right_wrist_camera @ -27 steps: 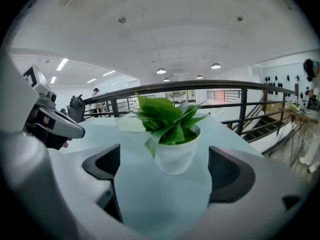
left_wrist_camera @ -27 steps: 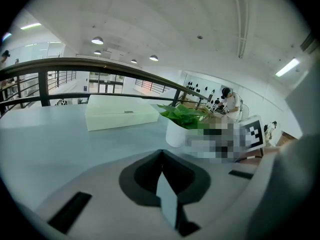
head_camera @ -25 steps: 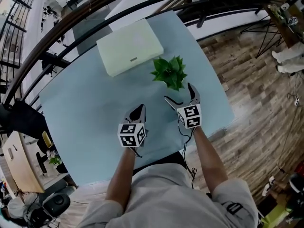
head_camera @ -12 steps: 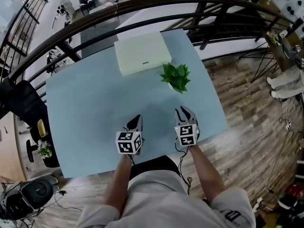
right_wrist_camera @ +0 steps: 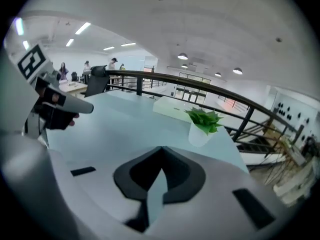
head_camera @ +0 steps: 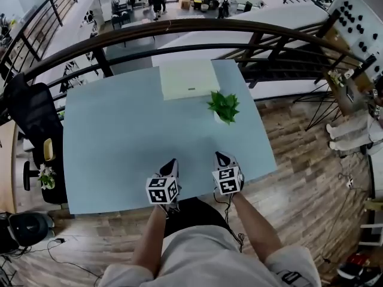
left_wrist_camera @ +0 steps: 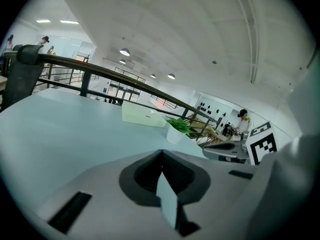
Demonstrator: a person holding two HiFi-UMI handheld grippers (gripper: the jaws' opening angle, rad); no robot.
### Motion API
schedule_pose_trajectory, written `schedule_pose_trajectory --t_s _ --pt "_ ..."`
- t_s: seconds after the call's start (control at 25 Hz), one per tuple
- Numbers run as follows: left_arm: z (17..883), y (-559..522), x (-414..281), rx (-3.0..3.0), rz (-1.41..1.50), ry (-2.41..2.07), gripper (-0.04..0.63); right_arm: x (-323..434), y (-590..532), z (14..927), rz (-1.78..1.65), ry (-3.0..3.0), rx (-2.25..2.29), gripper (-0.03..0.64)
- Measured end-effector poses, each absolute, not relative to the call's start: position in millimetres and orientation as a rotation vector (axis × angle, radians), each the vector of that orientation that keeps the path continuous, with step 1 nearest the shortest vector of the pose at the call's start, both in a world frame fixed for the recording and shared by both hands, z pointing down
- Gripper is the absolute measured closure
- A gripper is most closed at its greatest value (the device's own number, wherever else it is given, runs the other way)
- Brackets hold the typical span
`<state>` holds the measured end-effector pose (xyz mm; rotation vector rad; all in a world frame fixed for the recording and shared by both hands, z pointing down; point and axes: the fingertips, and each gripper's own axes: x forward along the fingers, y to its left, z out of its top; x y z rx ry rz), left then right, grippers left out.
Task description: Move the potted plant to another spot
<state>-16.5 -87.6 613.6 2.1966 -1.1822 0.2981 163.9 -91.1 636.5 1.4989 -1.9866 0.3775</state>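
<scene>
The potted plant (head_camera: pixel 224 107), green leaves in a small white pot, stands upright on the pale blue table (head_camera: pixel 119 142) near its right edge; it also shows as the plant (left_wrist_camera: pixel 177 129) and the plant (right_wrist_camera: pixel 202 125). Both grippers hover over the table's near edge, well short of the plant. My left gripper (head_camera: pixel 172 162) is shut with nothing in it, jaws meeting at the tip of the left gripper (left_wrist_camera: pixel 161 152). My right gripper (head_camera: pixel 219 156) is shut and empty too, jaws meeting at the tip of the right gripper (right_wrist_camera: pixel 162 149).
A flat pale green box (head_camera: pixel 187 79) lies at the table's far side, just behind the plant. A dark curved railing (head_camera: pixel 179 31) runs beyond the table. A black chair (head_camera: pixel 30 115) stands at the left; wooden floor (head_camera: pixel 299 160) lies right.
Both grippers have drawn back from the plant toward the table's near edge. The right gripper's jaws, wide open a second ago beside the plant, have shut empty. The plant stays standing.
</scene>
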Motion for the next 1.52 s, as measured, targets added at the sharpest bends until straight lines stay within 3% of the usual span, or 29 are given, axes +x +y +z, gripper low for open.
schedule_pose_trajectory --t_s 0.76,1.52 --pt "586.8 -51.8 32.0 2.16 0.241 -1.363 0.583 167.7 -83.2 565.7 0.309 -2.315 1.368 0.614" --pt "422.1 -66.6 67.1 2.392 -0.032 -1.564 0.583 234.1 -105.2 412.5 -0.071 -2.544 1.553 0.614"
